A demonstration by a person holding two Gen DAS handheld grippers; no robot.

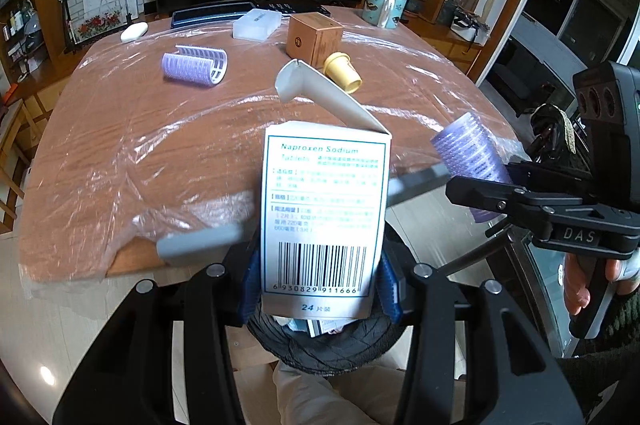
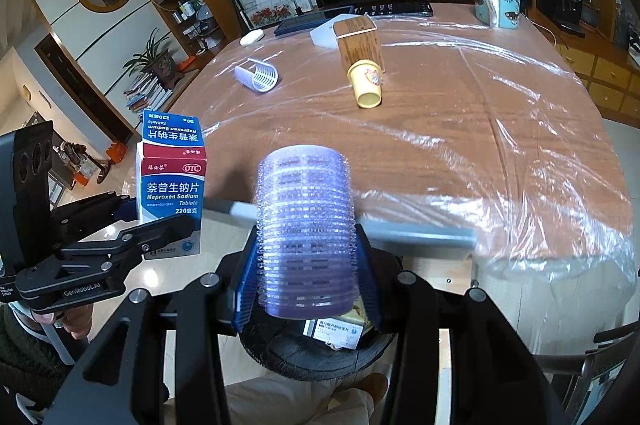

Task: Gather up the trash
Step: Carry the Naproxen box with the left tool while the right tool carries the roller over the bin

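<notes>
Trash bin (image 1: 324, 349), a dark round container lined with a black bag, sits off the near edge of the table (image 1: 120, 153) and directly below both grippers, so the relation that governs the coming move is vertical: each held item hangs above the bin's mouth. Left gripper (image 1: 320, 289) is closed on the medicine box (image 1: 324, 209), its blue pads (image 1: 390, 289) pressing the box's lower side walls; the box stands upright, long axis pointing away from the camera along the fingers, its top flap open and curled. Right gripper (image 2: 306, 277) is closed on the purple hair roller (image 2: 306, 225), held upright with its cylinder axis likewise running along the fingers, pads on opposite sides of its lower half. In the right wrist view a discarded carton (image 2: 336, 333) already lies inside the bin, just under the roller. Judged from both views, neither arm is clearly nearer; both appear to sit over the opening, and release would seem to need only parting the fingers. Left on the table, well apart from the grippers, are a second hair roller (image 1: 196, 65), a yellow paper cup (image 1: 342, 73), a brown box (image 1: 314, 39) and a mug (image 1: 384, 5)
</notes>
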